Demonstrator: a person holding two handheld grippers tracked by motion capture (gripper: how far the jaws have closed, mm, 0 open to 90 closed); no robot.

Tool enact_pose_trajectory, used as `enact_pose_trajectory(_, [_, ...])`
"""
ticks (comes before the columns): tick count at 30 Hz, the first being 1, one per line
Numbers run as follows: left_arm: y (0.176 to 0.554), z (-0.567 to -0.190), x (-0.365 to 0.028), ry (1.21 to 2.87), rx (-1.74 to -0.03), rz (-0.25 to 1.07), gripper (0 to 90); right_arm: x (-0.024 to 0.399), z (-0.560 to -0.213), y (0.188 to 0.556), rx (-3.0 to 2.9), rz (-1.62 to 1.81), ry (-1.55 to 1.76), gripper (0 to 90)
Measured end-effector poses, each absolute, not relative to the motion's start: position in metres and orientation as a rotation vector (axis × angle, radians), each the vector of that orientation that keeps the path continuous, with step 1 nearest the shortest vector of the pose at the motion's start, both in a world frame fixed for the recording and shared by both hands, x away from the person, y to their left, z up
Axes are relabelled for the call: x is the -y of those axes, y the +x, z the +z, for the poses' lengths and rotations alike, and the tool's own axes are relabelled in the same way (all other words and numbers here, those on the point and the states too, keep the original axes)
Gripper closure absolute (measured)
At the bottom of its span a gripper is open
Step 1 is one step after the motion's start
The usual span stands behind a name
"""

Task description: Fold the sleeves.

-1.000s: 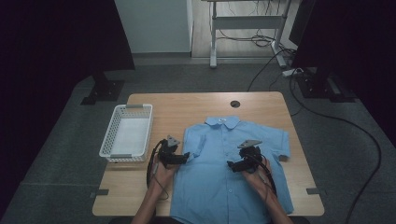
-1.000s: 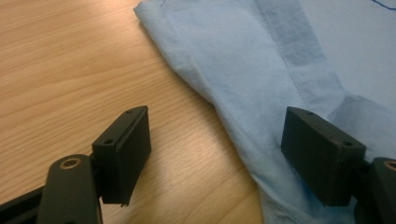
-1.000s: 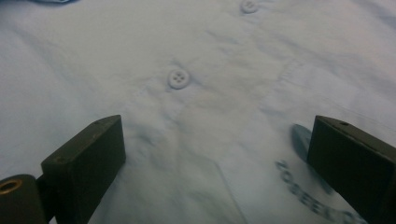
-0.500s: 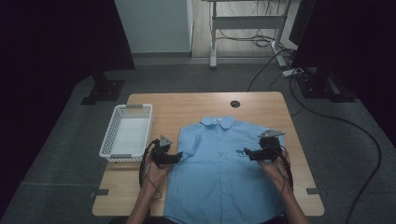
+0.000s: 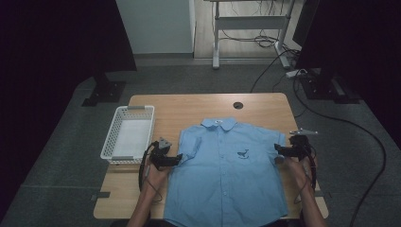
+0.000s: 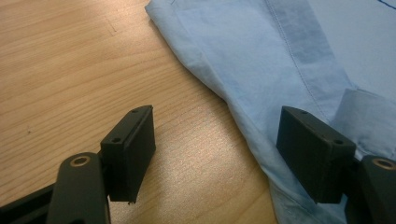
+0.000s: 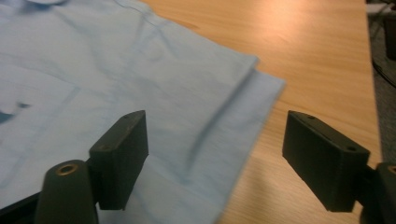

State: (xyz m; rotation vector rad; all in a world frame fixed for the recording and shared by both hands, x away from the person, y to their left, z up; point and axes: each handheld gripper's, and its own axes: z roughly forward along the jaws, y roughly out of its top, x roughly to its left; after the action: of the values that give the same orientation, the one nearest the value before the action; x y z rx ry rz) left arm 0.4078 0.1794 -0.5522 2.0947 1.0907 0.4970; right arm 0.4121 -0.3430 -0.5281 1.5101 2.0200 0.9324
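Now repositioned — right gripper [image 5: 283, 152] out from the chest of the light-blue short-sleeved cotton shirt [image 5: 227, 175], flat on the wooden table [image 5: 189, 106], to its right sleeve; jaws lately narrowing, apart, straddling the edge. Left gripper [image 5: 176, 158] agape at the other sleeve — probably folding.

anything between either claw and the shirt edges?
Nothing visible. The left claw is open astride the shirt side edge, bare table under one jaw. The right claw, jaws just been closing, straddles the sleeve edge, cloth unpinched.
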Motion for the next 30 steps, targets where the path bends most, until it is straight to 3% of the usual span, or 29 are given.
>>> enact_pose_trajectory(9, [0.407,-0.552,-0.179,2.089,-1.104,0.503,27.5,0.344,-0.553,0.414,-2.036,0.87,1.526,29.8])
enact_pose_trajectory(12, [0.407,-0.552,-0.179,2.087,-1.108,0.505,27.5,0.34,-0.553,0.409,-2.038,0.91,1.495,49.7])
enact_pose_trajectory(16, [0.406,-0.552,-0.178,2.085,-1.115,0.509,27.6,0.331,-0.551,0.404,-2.062,0.931,1.504,84.2])
enact_pose_trajectory(17, [0.406,-0.552,-0.178,2.084,-1.118,0.51,27.6,0.329,-0.55,0.404,-2.067,0.928,1.508,86.5])
enact_pose_trajectory(30, [0.404,-0.552,-0.178,2.081,-1.125,0.513,27.6,0.287,-0.51,0.397,-2.113,0.941,1.288,86.6])
